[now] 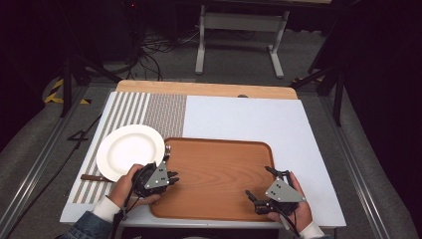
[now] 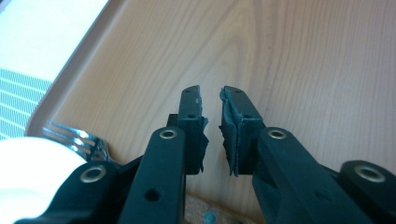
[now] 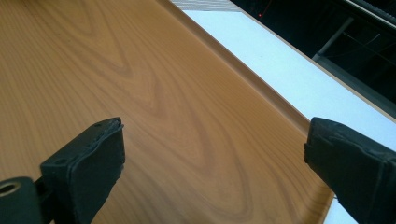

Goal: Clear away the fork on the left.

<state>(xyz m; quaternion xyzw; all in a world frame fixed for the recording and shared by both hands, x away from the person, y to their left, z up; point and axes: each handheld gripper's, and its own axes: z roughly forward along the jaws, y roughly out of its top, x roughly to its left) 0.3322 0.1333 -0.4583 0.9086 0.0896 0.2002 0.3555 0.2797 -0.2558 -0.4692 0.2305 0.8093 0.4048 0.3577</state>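
We see a wooden tray [image 1: 214, 174] lying at the near edge of the table, on a white mat [image 1: 249, 119]. The left gripper [image 1: 171, 178] sits over the tray's near left corner. In the left gripper view its jaws stand only a narrow gap apart, with bare tray wood showing between them and nothing held.

A fork [image 2: 77, 137] lies at the tray's left edge, tines resting on the rim, just beside the left gripper but not touching its pads. Its brown handle [image 1: 92, 178] sticks out to the left from under a white plate [image 1: 129, 149]. The plate rests on a striped placemat [image 1: 144, 112] along the table's left side, its rim overlapping the tray's far left corner.

The right gripper [image 1: 260, 185] rests at the tray's near right corner, held by the person's right hand [image 1: 298, 209]. Its jaws stand wide apart over the tray's right rim, nothing between them.
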